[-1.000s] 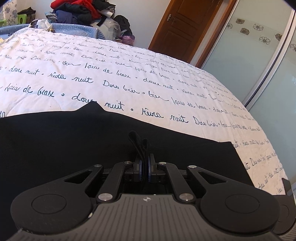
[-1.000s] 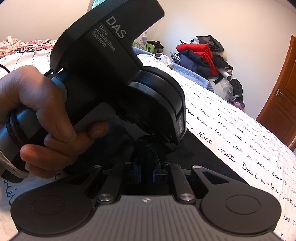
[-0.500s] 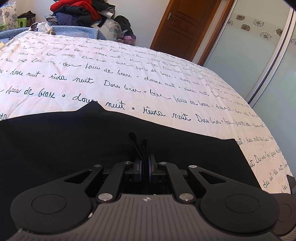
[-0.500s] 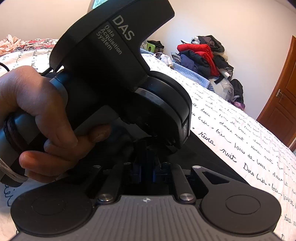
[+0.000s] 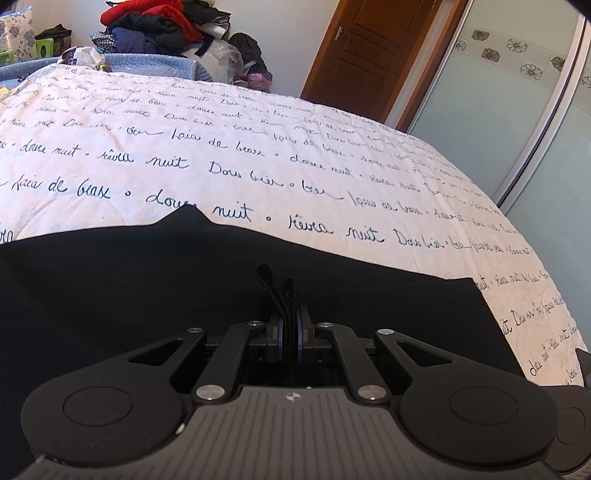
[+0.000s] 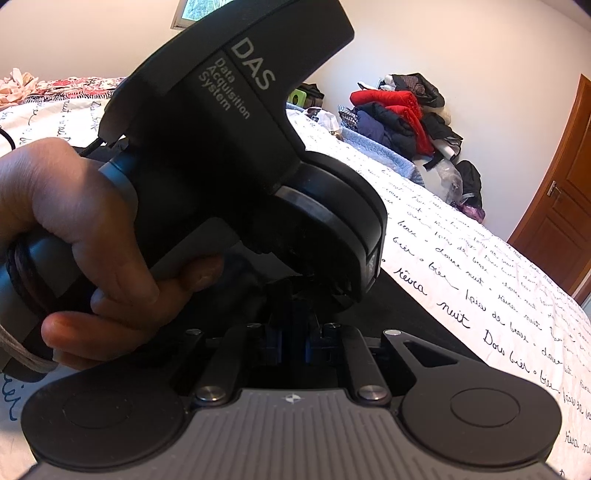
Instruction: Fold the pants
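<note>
Black pants [image 5: 147, 295] lie spread on the white bedspread [image 5: 258, 155] with blue script. My left gripper [image 5: 288, 325] is shut on a fold of the pants fabric, which sticks up between its jaws. My right gripper [image 6: 293, 332] is shut on dark pants fabric [image 6: 399, 314] too, close behind the left gripper's body [image 6: 229, 147], which a hand holds and which fills most of the right wrist view. The pinch point of the right gripper lies in shadow.
A pile of red and dark clothes [image 5: 155, 26] sits past the far end of the bed. A wooden door [image 5: 373, 48] and frosted sliding wardrobe doors [image 5: 498, 110] stand to the right. The bed edge [image 5: 546, 280] runs down the right.
Both grippers stay shut on the pants. The left gripper has moved slightly forward and the right gripper a little closer to it; the fabric edge has barely shifted.
</note>
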{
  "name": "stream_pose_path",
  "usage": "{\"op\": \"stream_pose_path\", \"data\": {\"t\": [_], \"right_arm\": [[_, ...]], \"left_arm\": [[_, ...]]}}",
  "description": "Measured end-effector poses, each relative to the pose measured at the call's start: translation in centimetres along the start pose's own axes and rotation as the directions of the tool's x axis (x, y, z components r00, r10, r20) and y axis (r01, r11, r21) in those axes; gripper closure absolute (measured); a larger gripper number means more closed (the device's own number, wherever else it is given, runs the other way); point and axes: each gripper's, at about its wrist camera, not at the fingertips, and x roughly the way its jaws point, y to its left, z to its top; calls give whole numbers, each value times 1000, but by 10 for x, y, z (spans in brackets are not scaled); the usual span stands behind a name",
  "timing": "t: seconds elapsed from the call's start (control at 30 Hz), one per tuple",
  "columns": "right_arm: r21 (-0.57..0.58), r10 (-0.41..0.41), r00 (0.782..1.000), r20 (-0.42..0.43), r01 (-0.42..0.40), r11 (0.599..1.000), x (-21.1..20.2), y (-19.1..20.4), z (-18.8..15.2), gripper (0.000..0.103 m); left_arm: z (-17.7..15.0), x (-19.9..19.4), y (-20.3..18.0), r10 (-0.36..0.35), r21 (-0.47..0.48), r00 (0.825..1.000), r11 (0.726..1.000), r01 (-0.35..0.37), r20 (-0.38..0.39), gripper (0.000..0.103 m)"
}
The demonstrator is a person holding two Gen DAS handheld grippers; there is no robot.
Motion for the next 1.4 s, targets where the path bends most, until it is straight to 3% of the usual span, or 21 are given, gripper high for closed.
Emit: {"op": "stream_pose_path", "data": {"t": [0.17, 0.23, 0.27, 0.33, 0.4, 0.47, 0.6, 0.7, 0.8, 1.03, 1.27, 1.4], "right_arm": [[-52, -7, 999, -40, 5, 999, -1, 10, -1, 87], [-76, -31, 998, -45, 28, 997, -6, 13, -1, 71], [-78, -37, 998, -44, 33, 996, -10, 13, -1, 57], [-52, -7, 999, -32, 5, 999, -22, 7, -1, 41], [4, 54, 998, -24, -54, 999, -37, -3, -2, 41], [65, 98, 995, -8, -97, 993, -53, -16, -3, 41], [163, 33, 999, 8, -33, 986, -70, -41, -1, 41], [143, -29, 997, -70, 38, 989, -55, -45, -6, 41], [101, -8, 986, -167, 25, 995, -36, -38, -18, 41], [145, -27, 997, -74, 38, 989, -54, -32, -9, 41], [121, 5, 991, -133, 12, 993, -41, -23, -15, 42], [133, -4, 993, -115, 19, 991, -47, -27, -14, 42]], "left_arm": [[2, 0, 1, 9, 0, 1000, 1000, -9, -12, 85], [3, 0, 3, 18, -1, 1000, 1000, -18, -14, 81], [3, -1, 4, 20, -2, 1000, 1000, -20, -14, 79], [4, -4, 7, 32, -3, 999, 999, -32, -8, 76], [5, -7, 10, 53, 0, 999, 999, -53, 2, 72], [6, -12, 14, 88, -5, 996, 996, -88, 15, 75], [11, -17, 14, 159, 36, 987, 986, -160, 30, 76], [8, -10, 8, 193, 89, 981, 977, -192, 6, 76], [3, -10, 4, 219, 125, 976, 968, -219, 20, 73], [3, -13, 6, 221, 101, 975, 970, -223, 23, 71], [-5, -17, 2, 271, 120, 961, 954, -275, 54, 56], [-9, -18, 0, 308, 140, 948, 938, -316, 75, 45]]}}
